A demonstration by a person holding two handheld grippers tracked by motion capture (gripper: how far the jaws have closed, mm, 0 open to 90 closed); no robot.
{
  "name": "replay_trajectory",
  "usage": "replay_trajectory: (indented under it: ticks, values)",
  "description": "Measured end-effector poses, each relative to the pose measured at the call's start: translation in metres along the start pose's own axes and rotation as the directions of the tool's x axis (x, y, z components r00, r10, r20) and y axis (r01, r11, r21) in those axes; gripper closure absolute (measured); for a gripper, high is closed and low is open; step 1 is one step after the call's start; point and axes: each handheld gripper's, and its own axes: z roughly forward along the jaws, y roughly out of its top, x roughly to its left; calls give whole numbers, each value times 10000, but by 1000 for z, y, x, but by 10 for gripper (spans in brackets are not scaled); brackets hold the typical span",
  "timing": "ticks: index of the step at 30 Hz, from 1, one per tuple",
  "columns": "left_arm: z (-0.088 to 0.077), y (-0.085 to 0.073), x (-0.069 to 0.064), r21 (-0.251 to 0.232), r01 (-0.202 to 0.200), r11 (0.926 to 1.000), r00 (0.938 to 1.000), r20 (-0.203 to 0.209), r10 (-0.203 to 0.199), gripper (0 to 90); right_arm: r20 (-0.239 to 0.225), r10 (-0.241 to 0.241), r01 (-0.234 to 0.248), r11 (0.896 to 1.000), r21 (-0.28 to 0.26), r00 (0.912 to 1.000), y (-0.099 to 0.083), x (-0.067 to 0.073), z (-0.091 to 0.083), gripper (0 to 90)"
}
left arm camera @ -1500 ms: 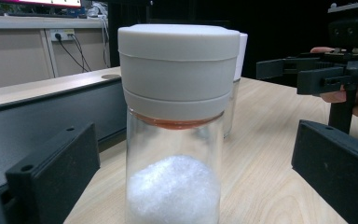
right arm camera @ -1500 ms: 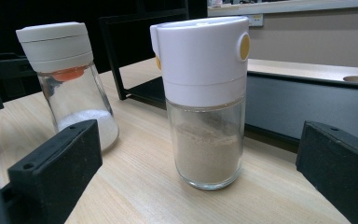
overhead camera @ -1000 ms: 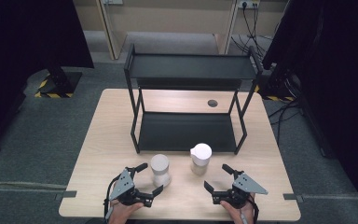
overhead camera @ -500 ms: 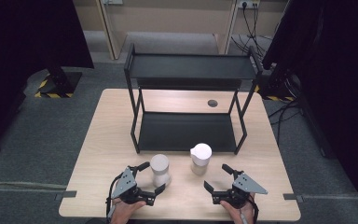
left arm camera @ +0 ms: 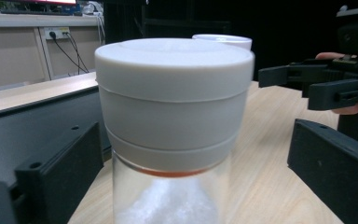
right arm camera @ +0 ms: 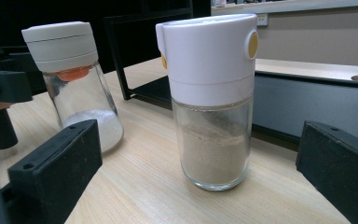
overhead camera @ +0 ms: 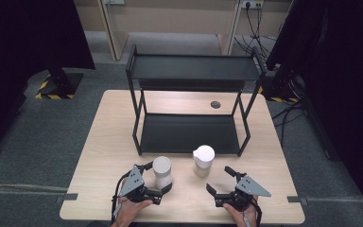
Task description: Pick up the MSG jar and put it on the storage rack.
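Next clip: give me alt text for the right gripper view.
A clear glass shaker with a white lid and tan powder stands upright on the wooden table, ahead of the open right claw. A second shaker holding white grains stands farther left, a black shelf rack behind.

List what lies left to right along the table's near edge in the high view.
Left claw → salt jar between its open jaws → pepper jar → right claw, open.
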Motion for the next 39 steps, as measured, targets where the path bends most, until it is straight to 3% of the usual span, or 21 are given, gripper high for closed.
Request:
replay_trajectory:
  ticks: [9,18,30,39]
  values:
    - [3,0,5,129,335,9994,9994,-93,-334,169,-16,-2,2,10000,-7,10000,0,0,0,5]
    - [6,3,5,287,-71,9996,9998,-167,76,332,-52,0,0,10000,25,10000,0,0,0,5]
    - [6,4,1,207,-261,9994,9991,-314,267,347,-86,-29,29,10000,59,10000,0,0,1,5]
    - [5,11,-1,156,-199,9997,9997,-141,201,349,-78,-14,14,10000,46,10000,0,0,1,5]
